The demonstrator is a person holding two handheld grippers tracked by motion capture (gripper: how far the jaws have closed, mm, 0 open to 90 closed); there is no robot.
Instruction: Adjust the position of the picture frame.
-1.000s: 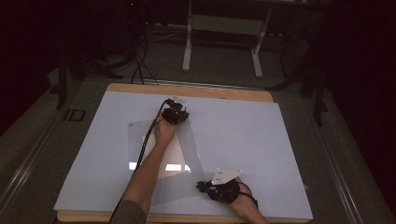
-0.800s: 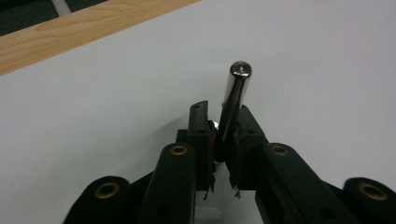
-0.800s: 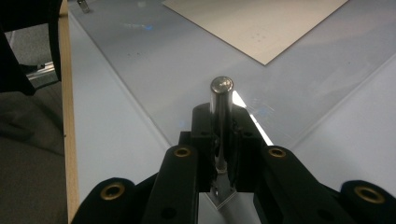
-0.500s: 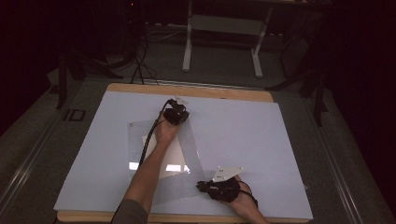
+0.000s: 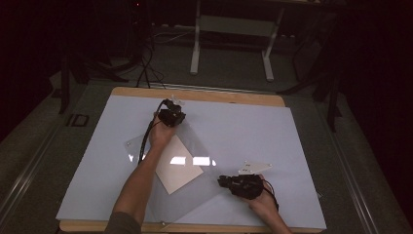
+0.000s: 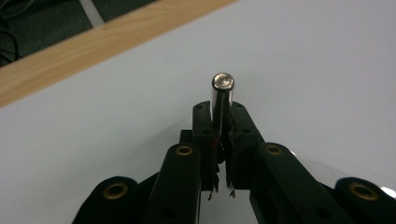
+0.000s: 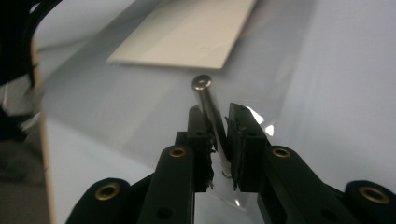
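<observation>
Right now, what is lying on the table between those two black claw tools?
In the high view, a white paper sheet inside a clear plastic sleeve lies between the left gripper and the right gripper.

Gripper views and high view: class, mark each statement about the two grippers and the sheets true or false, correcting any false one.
1. The left gripper has its jaws shut on a metal rod. True.
2. The right gripper is open with nothing between its jaws. False: it grips a second metal pin.
3. A white paper sheet lies under a clear plastic sheet. True.
4. Both grippers sit side by side, touching. False: they are well apart.
</observation>
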